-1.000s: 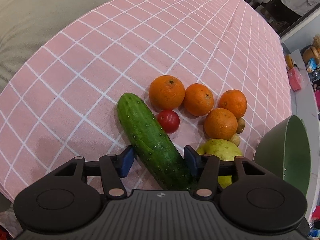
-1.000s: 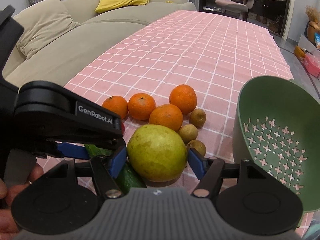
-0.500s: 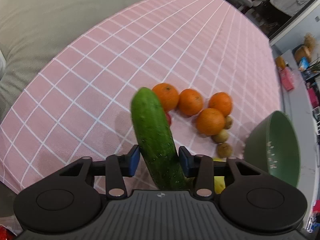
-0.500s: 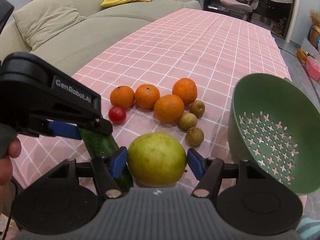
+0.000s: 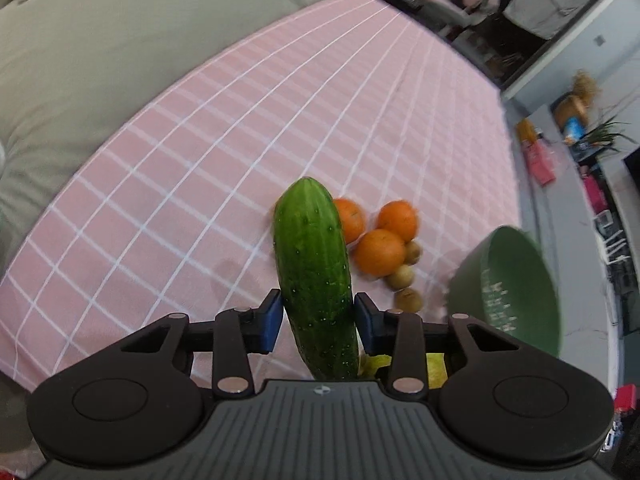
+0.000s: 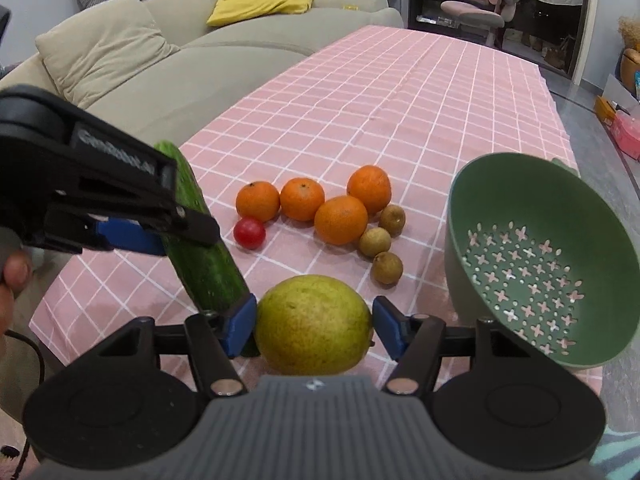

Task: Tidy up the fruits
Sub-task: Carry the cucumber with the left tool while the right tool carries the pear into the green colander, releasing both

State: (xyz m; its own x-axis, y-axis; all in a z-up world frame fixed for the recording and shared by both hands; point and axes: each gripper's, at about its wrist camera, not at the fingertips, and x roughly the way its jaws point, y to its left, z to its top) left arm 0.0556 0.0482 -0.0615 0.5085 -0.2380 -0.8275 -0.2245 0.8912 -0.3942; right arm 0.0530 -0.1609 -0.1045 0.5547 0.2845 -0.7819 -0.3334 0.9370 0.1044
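Both claws loaded above the surface: cucumber left, large yellow-green fruit right.

Left claw (image 5: 316, 322) is closing, pads pressed on the cucumber (image 5: 314, 264), which stands tilted at frame centre. Right claw (image 6: 314, 330) grasps the yellow-green fruit (image 6: 314, 324) at lower centre. Beyond them: tomato (image 6: 249, 233), four oranges (image 6: 341, 219), three small brown fruits (image 6: 375, 241) on the pink checked surface (image 6: 380, 100). Green colander (image 6: 540, 264) at right, empty. Judgement: carry fruit over the rim one claw at a time, lower before letting go; keep the cucumber's free end off the oranges.
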